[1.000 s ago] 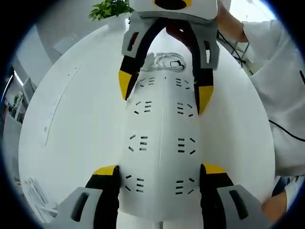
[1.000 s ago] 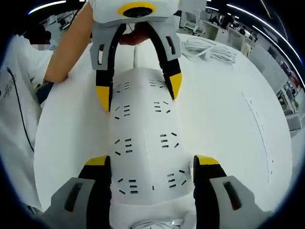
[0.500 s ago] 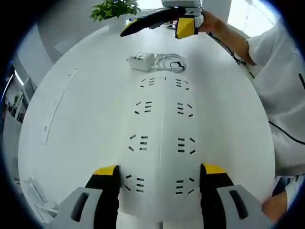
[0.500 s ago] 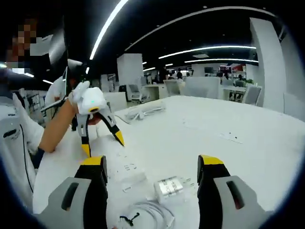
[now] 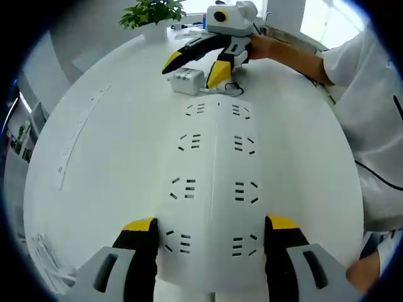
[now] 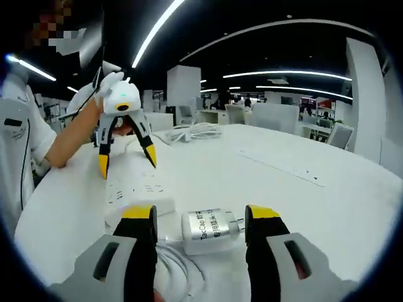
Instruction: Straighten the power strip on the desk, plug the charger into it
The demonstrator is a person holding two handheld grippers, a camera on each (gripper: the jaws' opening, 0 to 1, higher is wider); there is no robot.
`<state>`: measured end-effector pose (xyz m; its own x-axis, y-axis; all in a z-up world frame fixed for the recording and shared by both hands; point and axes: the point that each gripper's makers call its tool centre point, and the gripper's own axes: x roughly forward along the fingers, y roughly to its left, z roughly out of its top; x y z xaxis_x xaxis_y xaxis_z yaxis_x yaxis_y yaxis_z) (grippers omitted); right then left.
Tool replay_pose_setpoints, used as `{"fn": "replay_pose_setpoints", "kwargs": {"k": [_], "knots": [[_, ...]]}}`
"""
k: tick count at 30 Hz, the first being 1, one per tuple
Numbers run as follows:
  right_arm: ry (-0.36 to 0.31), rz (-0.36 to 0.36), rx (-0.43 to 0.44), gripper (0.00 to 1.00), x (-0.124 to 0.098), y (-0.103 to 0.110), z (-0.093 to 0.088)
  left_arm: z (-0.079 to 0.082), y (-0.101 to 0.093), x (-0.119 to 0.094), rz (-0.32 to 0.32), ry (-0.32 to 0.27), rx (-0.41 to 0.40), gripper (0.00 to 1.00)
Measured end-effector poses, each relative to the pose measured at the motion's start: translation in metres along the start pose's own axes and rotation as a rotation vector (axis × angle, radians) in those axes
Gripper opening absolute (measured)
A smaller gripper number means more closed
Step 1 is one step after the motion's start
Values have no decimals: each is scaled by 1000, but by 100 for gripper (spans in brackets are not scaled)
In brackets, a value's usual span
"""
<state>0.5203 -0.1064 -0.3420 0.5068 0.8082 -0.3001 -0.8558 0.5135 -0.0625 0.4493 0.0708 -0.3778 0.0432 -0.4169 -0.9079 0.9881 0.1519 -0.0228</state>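
A long white power strip (image 5: 214, 182) lies straight on the round white table (image 5: 94, 157). Its near end sits between the jaws of my left gripper (image 5: 211, 223), which stands open astride it. Past the strip's far end lies the white charger (image 5: 186, 80) with its coiled cable (image 5: 232, 85). My right gripper (image 5: 194, 69) hovers low over it. In the right gripper view the charger (image 6: 208, 231) lies on its side between the open jaws of my right gripper (image 6: 201, 217), prongs toward the right-hand jaw. The strip (image 6: 135, 192) runs away toward the left gripper (image 6: 126, 162).
A potted plant (image 5: 148, 12) stands at the table's far edge. A person's white sleeve (image 5: 371, 113) borders the right side. A loose bundle of white cable (image 6: 192, 132) lies farther along the table. Office desks and chairs stand beyond.
My right gripper let go of the strip's far end, rose, and came down around the charger. The left gripper and the strip stayed put.
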Motion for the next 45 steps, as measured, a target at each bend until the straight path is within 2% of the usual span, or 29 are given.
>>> {"fn": "replay_pose_setpoints", "kwargs": {"k": [4, 10, 20, 34, 38, 44, 45], "knots": [[4, -5, -7, 46, 2, -5, -3, 0, -1, 0, -1, -1, 1, 69], [-1, -7, -79, 41, 3, -7, -1, 0, 0, 0, -1, -4, 1, 69], [-2, 52, -60, 37, 5, -5, -3, 1, 1, 1, 0, -1, 0, 69], [-14, 273, -76, 37, -8, 20, -6, 1, 1, 1, 0, -3, -1, 69], [-17, 342, -82, 37, -16, 34, -8, 1, 1, 1, 1, -2, -2, 69], [-37, 356, -77, 37, -20, 40, -7, 0, 1, 1, 1, 2, -2, 69], [-57, 350, -10, 37, -21, 41, -1, 0, 1, 1, 2, 2, -2, 69]]}}
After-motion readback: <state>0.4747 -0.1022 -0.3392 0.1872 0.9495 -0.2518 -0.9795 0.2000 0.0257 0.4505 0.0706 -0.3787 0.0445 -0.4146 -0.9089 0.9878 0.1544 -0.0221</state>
